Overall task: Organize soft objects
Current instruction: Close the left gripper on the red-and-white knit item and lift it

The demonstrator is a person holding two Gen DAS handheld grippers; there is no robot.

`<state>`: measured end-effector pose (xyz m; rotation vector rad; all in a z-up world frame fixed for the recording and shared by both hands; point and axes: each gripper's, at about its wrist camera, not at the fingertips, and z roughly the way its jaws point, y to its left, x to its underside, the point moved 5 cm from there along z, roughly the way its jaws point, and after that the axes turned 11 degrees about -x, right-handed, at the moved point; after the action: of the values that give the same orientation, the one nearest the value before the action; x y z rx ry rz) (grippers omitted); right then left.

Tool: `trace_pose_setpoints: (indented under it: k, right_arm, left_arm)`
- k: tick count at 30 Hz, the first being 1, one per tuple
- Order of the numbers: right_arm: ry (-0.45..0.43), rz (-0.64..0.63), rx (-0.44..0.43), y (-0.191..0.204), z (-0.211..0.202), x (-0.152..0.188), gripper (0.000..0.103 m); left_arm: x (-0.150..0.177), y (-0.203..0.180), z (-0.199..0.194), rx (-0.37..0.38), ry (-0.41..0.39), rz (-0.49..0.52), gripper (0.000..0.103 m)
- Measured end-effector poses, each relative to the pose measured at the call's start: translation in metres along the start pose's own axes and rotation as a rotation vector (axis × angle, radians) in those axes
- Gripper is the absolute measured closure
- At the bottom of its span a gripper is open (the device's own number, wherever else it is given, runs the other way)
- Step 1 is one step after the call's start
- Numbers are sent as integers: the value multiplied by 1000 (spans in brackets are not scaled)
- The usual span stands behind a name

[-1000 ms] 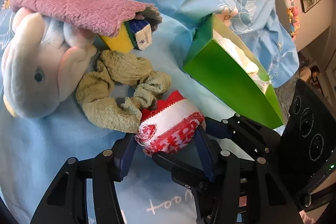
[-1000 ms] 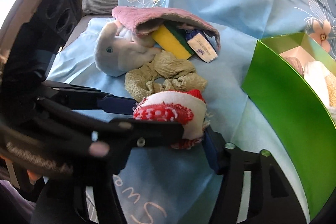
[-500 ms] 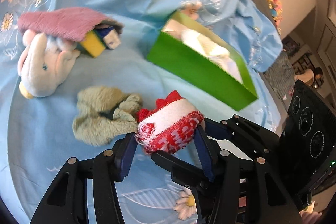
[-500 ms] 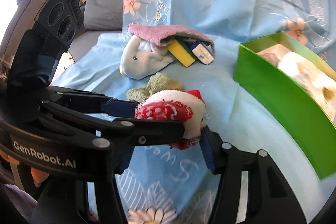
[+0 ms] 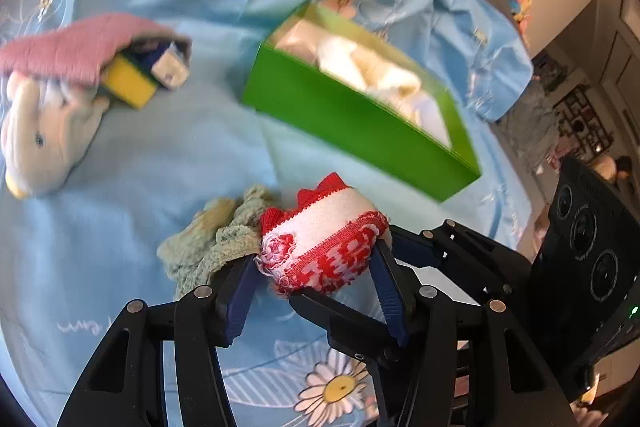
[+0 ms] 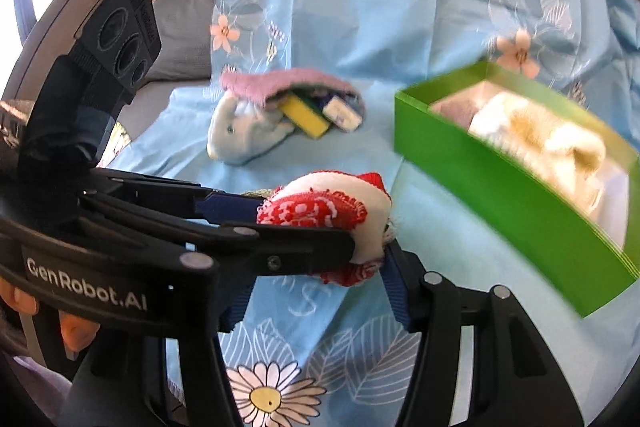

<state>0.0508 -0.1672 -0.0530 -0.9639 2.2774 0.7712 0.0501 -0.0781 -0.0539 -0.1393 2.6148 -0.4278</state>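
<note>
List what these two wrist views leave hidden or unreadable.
- Green box contents: pale soft things, blurred in both views.
- Items under the pink towel: only a yellow sponge and a blue-white pack's end show.
- Olive rag: in the right view, almost wholly hidden behind the red-and-white cloth.
- Cloth's underside: covered by the tongs.

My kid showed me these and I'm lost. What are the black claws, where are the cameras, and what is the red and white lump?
No robot here: a person holds two hand-held grippers, each with a fisheye camera looking along its fingers. The left gripper and right gripper both clamp one red-and-white cloth bundle. On the blue floral sheet lie a green box holding pale soft items, a plush toy, a pink towel over a yellow sponge, and a beige-green rag.
</note>
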Motion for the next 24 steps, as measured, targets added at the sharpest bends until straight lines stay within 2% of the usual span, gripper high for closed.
trace_pose_setpoints:
  k: [5, 11, 13, 16, 20, 24]
  right_arm:
    - [48, 40, -40, 2, 14, 25, 46]
    - [76, 51, -65, 10, 18, 42, 38]
    - [85, 57, -67, 10, 19, 44, 33]
    - [101, 49, -63, 11, 21, 45, 31]
    - [104, 22, -72, 14, 15, 47, 23]
    - [103, 3, -88, 13, 12, 49, 23]
  left_arm:
    - [24, 7, 6, -8, 37, -14, 48]
    - [39, 10, 9, -9, 56, -16, 39]
    - [42, 12, 9, -12, 63, -28, 38]
    - [48, 16, 5, -4, 69, -49, 32]
    - [56, 15, -1, 16, 69, -62, 31]
    - [53, 9, 3, 28, 66, -60, 31]
